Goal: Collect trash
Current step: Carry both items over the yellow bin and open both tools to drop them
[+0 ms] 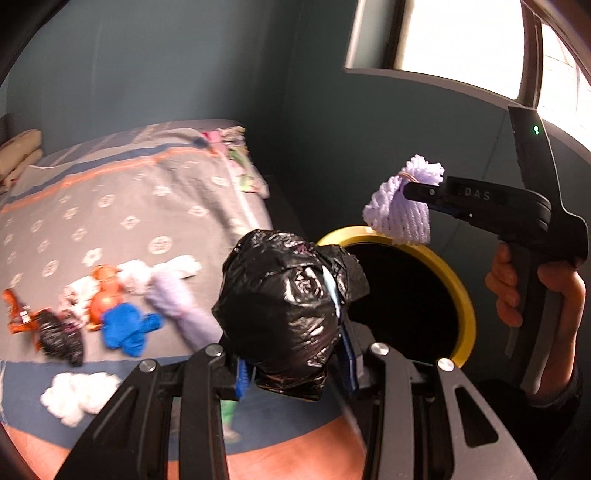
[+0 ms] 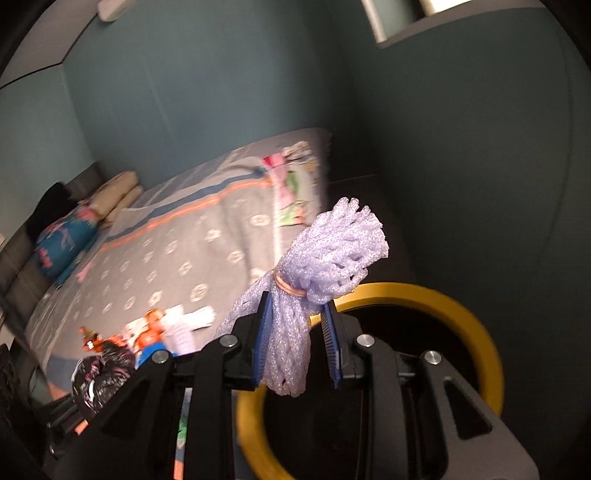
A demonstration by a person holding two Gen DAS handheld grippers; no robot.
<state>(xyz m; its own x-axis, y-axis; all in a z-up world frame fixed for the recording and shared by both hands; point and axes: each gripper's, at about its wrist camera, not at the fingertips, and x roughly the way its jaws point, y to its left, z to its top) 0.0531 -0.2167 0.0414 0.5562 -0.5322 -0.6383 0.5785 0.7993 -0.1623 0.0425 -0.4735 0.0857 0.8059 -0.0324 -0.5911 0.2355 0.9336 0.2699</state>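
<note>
My left gripper (image 1: 295,354) is shut on a crumpled black plastic bag (image 1: 288,306), held just left of the yellow-rimmed bin (image 1: 466,295). My right gripper (image 2: 297,332) is shut on a lilac foam net bundle (image 2: 325,258) tied with a rubber band, held above the bin's rim (image 2: 480,332). The bundle (image 1: 402,203) and right gripper also show in the left wrist view. More trash lies on the bed: a blue wad (image 1: 127,328), orange wrappers (image 1: 103,291), white tissue (image 1: 77,395), another black bag (image 1: 61,338).
A bed with a grey patterned blanket (image 1: 110,206) fills the left. Pillows (image 2: 118,195) lie at its far end. Teal walls stand behind, with a window (image 1: 461,33) at upper right. The bin stands in the corner beside the bed.
</note>
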